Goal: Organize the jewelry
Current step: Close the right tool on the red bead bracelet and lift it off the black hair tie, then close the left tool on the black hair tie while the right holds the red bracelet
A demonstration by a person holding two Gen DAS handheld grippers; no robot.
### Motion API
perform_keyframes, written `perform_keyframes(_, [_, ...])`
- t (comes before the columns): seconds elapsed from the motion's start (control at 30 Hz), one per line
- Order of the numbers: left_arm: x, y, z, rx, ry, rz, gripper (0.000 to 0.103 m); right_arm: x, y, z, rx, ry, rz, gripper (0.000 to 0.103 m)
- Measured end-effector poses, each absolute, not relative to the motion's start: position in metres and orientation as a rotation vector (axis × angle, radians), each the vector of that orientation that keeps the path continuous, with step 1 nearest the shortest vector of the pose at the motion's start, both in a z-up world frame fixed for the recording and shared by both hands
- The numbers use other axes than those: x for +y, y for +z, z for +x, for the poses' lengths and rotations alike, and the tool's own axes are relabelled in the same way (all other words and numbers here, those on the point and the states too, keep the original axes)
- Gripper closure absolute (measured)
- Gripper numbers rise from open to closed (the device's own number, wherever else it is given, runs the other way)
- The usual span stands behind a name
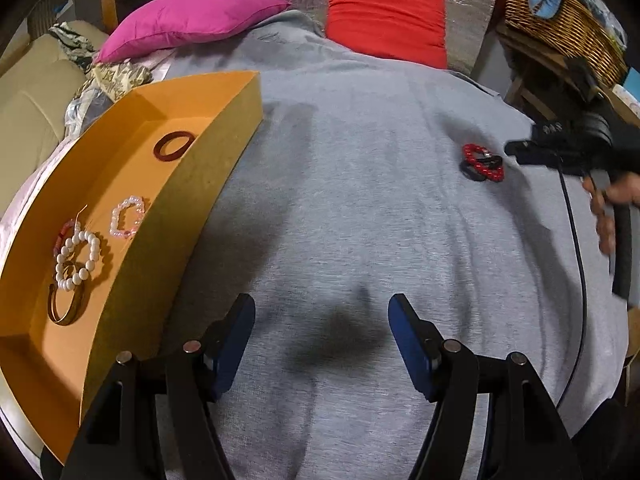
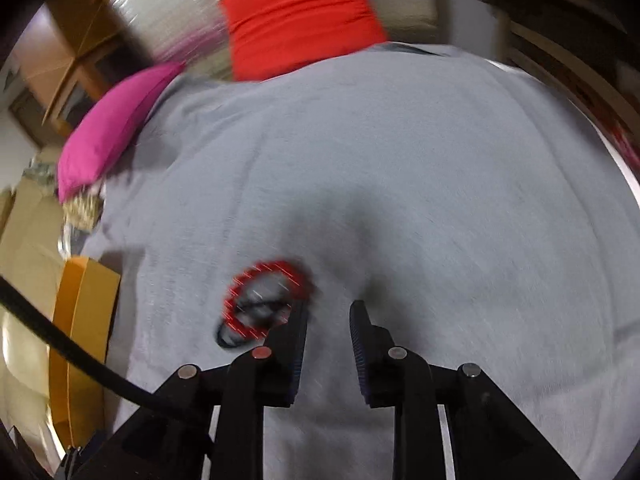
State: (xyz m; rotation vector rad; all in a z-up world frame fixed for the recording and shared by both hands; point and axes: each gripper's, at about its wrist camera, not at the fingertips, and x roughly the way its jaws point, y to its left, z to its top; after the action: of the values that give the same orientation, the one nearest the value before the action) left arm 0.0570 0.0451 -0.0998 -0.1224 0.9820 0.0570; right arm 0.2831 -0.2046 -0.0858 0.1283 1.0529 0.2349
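A red bead bracelet (image 1: 482, 162) lies on the grey blanket over a black ring (image 1: 472, 173); it also shows blurred in the right wrist view (image 2: 266, 298), just left of my right gripper (image 2: 326, 322), which is open and empty. My left gripper (image 1: 322, 322) is open and empty, low over the blanket beside the orange box (image 1: 224, 148). In the box lie a brown bangle (image 1: 175, 145), a pink bead bracelet (image 1: 127, 218), a white bead bracelet (image 1: 78, 258) and a gold cuff (image 1: 66, 306). The right gripper appears at the left wrist view's right edge (image 1: 528, 152).
A pink cushion (image 1: 192, 20) and a red cushion (image 1: 386, 18) lie at the far end of the blanket (image 1: 360, 220). A wicker basket (image 1: 560, 28) stands far right. A beige sofa (image 1: 28, 112) is left. A black cable (image 2: 80, 360) crosses the right view.
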Motion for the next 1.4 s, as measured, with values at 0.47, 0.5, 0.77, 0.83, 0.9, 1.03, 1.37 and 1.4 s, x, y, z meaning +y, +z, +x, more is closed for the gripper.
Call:
perform_keyframes(0.47, [0.061,-0.111,0.066,1.005,0.071,-0.145,0.033,-0.179,-0.116,0.315,1.158,0.201,-0.041,0.090])
perform_keyframes(0.5, [0.060,-0.111,0.066,1.006,0.070,-0.143,0.033,-0.177,-0.118,0.316,1.158,0.196,-0.058,0.093])
perform_keyframes(0.77, [0.055,-0.103,0.065,0.986,0.059,-0.147,0.033,-0.197,-0.101,0.291,1.061,0.160,0.017,0.093])
perform_keyframes(0.83, [0.050,-0.099,0.067,0.982,0.047,-0.137,0.033,-0.213,-0.090,0.282,1.024,0.152,0.076,0.093])
perform_keyframes(0.9, [0.043,-0.096,0.072,0.979,0.033,-0.116,0.033,-0.224,-0.083,0.272,0.996,0.145,0.098,0.093])
perform_keyframes(1.03, [0.018,-0.087,0.095,0.971,-0.032,-0.087,0.033,-0.248,-0.089,0.251,1.006,0.140,0.159,0.093])
perform_keyframes(1.37, [-0.066,-0.078,0.199,1.011,-0.232,-0.104,0.033,-0.318,-0.104,0.207,0.959,0.142,0.337,0.093])
perform_keyframes(1.4, [-0.073,-0.080,0.206,1.015,-0.236,-0.094,0.033,-0.323,-0.106,0.202,0.956,0.137,0.340,0.093])
